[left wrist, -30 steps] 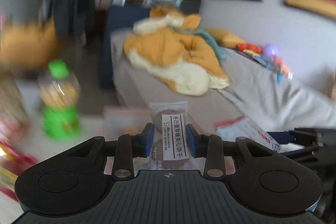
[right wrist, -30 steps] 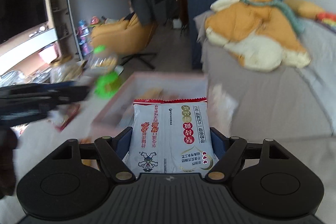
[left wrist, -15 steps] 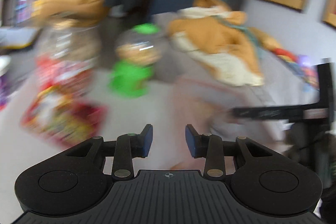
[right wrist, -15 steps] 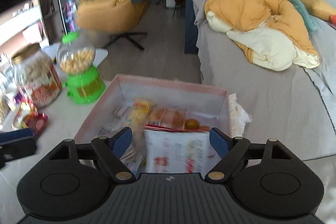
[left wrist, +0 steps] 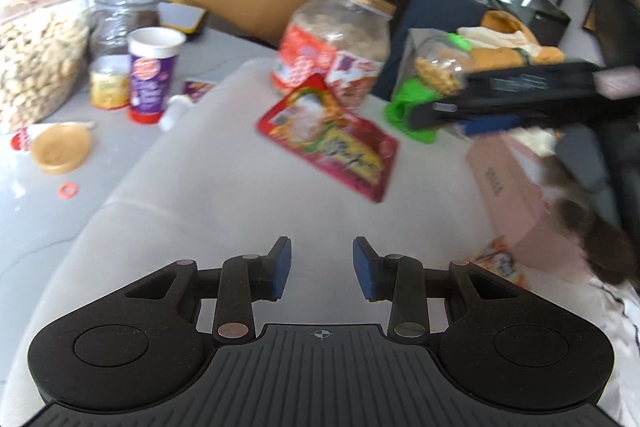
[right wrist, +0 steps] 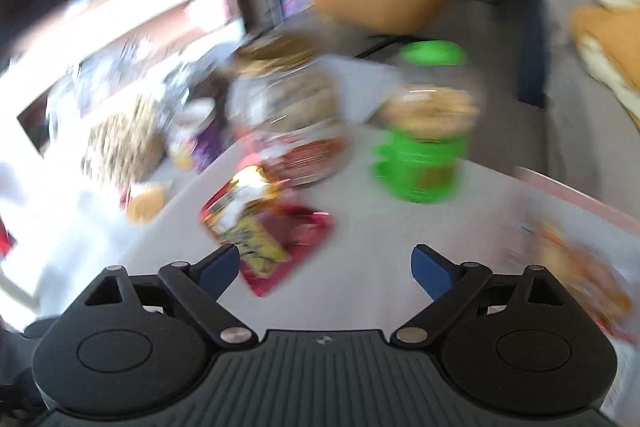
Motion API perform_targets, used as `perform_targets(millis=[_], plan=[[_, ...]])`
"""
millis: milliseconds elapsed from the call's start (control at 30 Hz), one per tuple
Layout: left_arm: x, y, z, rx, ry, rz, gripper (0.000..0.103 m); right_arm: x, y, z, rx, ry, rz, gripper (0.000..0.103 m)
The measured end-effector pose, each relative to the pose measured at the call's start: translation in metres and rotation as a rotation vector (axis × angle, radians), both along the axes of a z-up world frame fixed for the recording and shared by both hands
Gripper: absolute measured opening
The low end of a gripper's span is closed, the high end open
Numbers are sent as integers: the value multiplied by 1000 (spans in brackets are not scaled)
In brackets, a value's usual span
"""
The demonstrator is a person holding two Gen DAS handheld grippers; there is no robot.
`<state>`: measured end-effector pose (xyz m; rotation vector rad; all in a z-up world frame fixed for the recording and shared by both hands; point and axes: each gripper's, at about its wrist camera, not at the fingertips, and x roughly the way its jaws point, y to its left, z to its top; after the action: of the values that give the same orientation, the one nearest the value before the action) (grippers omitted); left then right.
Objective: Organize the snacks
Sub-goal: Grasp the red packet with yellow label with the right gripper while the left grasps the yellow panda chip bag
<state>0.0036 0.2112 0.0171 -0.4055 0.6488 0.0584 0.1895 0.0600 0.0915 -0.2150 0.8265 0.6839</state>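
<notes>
A red snack packet [left wrist: 332, 143] lies flat on the grey table, ahead of my left gripper [left wrist: 322, 267], which is open and empty above the table. The same packet shows blurred in the right wrist view [right wrist: 264, 227], just ahead and left of my right gripper [right wrist: 325, 267], which is wide open and empty. The pink box [left wrist: 516, 187] stands at the right; its edge shows in the right wrist view [right wrist: 576, 195]. The right gripper's black body crosses the left wrist view above the box [left wrist: 520, 95].
A gold-lidded jar [left wrist: 336, 47] and a green candy dispenser [left wrist: 428, 87] stand behind the packet. A big glass jar [left wrist: 36, 47], a purple cup [left wrist: 154, 75], a small can [left wrist: 108, 87] and a yellow lid [left wrist: 60, 147] are at left.
Both grippers let go of their snacks: the left dropped the biscuit packet, the right the white packet into the pink box. Both have swung left toward the table and the red packet.
</notes>
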Motion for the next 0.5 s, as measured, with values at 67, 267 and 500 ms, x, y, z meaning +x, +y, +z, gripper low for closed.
perform_targets(millis=[67, 267, 500], plan=[[-4, 4, -2, -11, 0, -3, 37, 7, 40, -14, -58, -19, 68, 93], [-4, 11, -5, -51, -20, -2, 37, 49, 93, -38, -114, -25, 30, 93], [-2, 8, -7, -41, -30, -4, 37, 9, 108, -60, -217, 54, 198, 93]])
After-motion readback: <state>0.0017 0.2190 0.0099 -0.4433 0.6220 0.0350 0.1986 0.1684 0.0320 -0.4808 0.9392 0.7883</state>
